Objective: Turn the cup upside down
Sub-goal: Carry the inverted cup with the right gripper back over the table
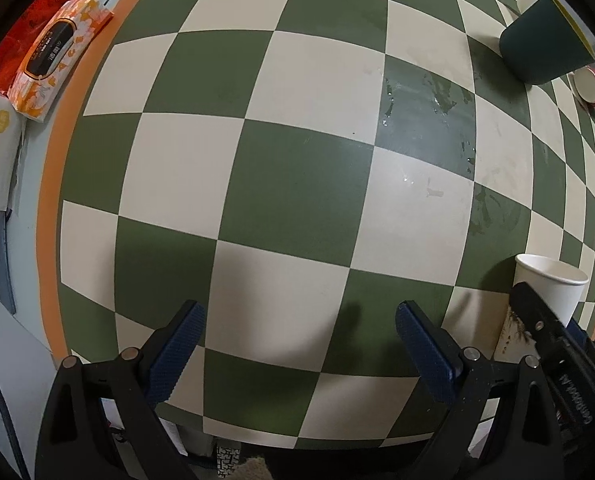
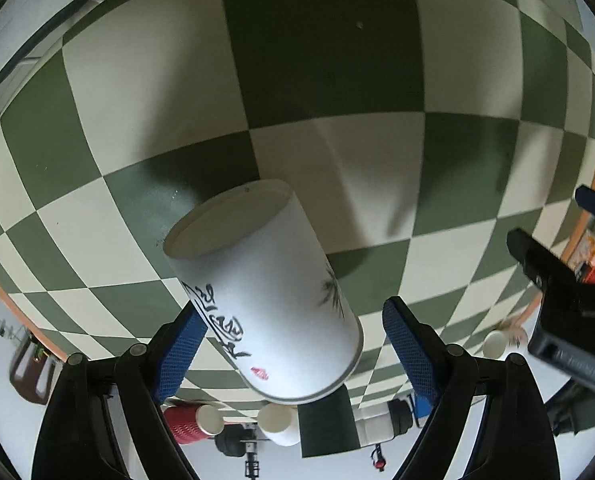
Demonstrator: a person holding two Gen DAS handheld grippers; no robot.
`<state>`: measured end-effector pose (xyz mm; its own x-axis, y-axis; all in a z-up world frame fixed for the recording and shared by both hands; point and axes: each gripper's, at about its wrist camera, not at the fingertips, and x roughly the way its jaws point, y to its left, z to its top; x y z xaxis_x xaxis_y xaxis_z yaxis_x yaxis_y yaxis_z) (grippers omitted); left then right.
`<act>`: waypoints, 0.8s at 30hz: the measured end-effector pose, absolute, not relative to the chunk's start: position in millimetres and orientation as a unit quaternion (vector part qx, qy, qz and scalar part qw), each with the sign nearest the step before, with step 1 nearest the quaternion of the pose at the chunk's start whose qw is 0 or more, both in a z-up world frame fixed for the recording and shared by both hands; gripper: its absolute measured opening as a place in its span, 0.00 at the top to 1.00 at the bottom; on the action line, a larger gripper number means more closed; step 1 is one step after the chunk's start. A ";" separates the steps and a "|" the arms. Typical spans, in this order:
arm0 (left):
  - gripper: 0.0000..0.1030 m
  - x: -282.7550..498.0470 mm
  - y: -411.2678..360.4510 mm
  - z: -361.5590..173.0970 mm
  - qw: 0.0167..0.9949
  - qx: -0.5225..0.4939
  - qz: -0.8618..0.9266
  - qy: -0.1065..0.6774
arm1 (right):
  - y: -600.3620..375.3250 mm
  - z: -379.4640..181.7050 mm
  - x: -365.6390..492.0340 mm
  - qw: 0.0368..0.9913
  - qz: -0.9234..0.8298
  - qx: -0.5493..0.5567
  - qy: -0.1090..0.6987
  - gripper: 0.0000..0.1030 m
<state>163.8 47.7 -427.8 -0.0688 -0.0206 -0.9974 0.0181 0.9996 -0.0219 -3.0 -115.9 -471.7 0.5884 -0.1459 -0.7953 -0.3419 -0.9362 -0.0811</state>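
between the wide-open jaws of the right gripper (image 2: 295, 344) the cup (image 2: 271, 304), seemingly unclamped, looks light and crushable, best pinched gently mid-wall; left gripper (image 1: 299, 348) gapes empty.

The white paper cup with ink-brush printing (image 2: 269, 292) has a smooth, matt wall. Each black plastic gripper carries blue pads (image 1: 425, 354) with a rough, dimpled rubbery texture. The green-and-cream checkered tabletop (image 1: 297, 168) looks smooth with a dull sheen, scuffed in patches.
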 end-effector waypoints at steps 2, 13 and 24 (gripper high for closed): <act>0.05 164.1 46.3 -427.1 0.683 -0.001 -0.015 0.730 | -119.1 -473.5 -1.4 0.108 0.437 -0.883 0.133 0.20; 0.05 166.8 43.3 -422.3 0.686 0.002 -0.015 0.727 | -108.6 -473.1 21.5 0.148 0.447 -0.860 0.199 0.31; 0.05 186.3 50.7 -403.3 0.695 0.012 -0.012 0.719 | -75.1 -443.3 93.9 0.329 0.404 -0.732 0.439 0.32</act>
<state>186.3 50.7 -403.3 -0.0332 -0.0003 -0.9994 0.0338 0.9994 -0.0015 93.9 -75.1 -443.3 0.2879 -0.3780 -0.8799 -0.9088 -0.3976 -0.1265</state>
